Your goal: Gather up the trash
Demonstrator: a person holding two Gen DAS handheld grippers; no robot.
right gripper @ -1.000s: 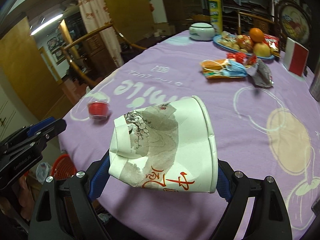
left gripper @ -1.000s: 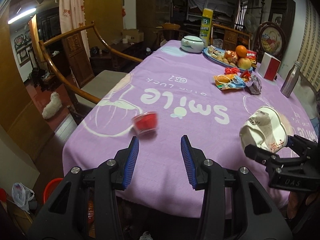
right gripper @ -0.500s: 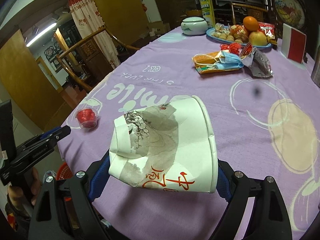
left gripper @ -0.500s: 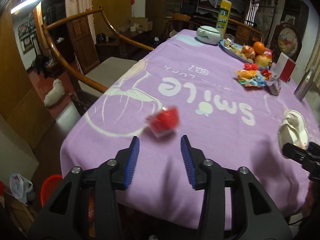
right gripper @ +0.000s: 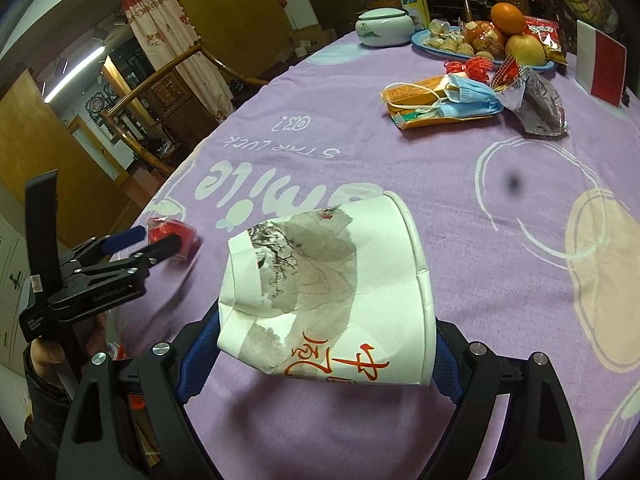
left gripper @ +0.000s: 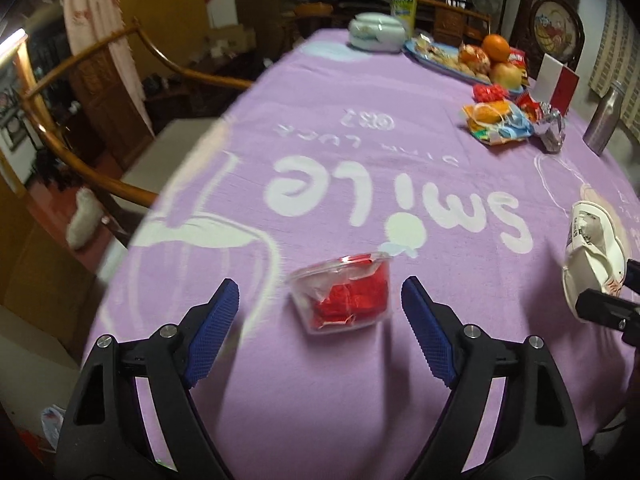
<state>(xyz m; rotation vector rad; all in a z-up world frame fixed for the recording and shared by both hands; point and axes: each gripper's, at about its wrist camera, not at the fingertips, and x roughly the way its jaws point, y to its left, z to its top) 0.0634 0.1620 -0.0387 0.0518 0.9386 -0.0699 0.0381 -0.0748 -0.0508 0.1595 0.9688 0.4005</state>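
Left gripper (left gripper: 320, 312) advanced on the red tub (left gripper: 343, 297), jaws just widened to straddle it untouched

Right gripper (right gripper: 316, 364) holds the crushed cup (right gripper: 328, 300); tub grasp likely next

Both wrist views near, down onto tablecloth (left gripper: 320, 152)

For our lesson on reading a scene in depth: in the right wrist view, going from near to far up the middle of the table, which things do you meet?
Crushed paper cup in the right hand-held gripper → face mask on orange packets → blue fruit plate → white lidded jar.
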